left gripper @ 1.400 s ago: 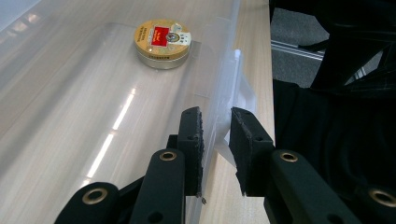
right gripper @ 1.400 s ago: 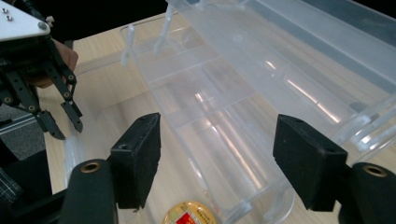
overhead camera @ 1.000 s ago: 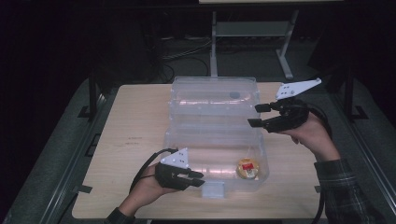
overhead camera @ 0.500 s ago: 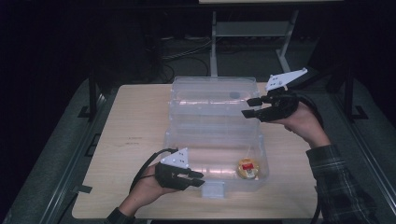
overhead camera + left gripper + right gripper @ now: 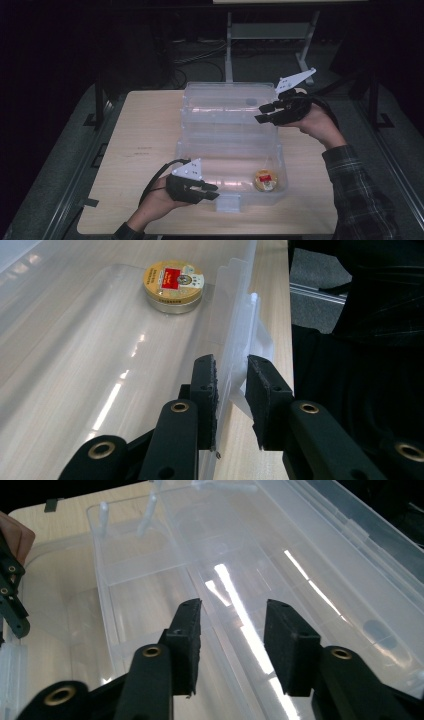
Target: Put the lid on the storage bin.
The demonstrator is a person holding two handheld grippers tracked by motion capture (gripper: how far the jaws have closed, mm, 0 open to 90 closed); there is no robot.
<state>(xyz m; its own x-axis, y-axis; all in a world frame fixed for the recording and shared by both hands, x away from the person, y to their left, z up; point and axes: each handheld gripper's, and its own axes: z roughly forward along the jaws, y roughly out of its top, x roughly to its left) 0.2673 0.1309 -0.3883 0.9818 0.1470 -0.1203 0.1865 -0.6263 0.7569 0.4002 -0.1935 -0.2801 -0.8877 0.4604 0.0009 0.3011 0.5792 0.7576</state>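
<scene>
On the pale wooden table [image 5: 135, 150], your left gripper [image 5: 231, 390] pinches the clear plastic box's [image 5: 235, 145] front wall steady while your right gripper [image 5: 261, 113], jaws closing empty, nears its lid.

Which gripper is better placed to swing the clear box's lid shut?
Right. The right gripper is at the open lid; its jaws have just been closing on nothing. The left gripper clamps the front wall, steadying it.

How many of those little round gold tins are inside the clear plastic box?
1. The round gold tin with a red label lies in the clear plastic box's near compartment, toward the right; nothing else shows through the walls.
</scene>
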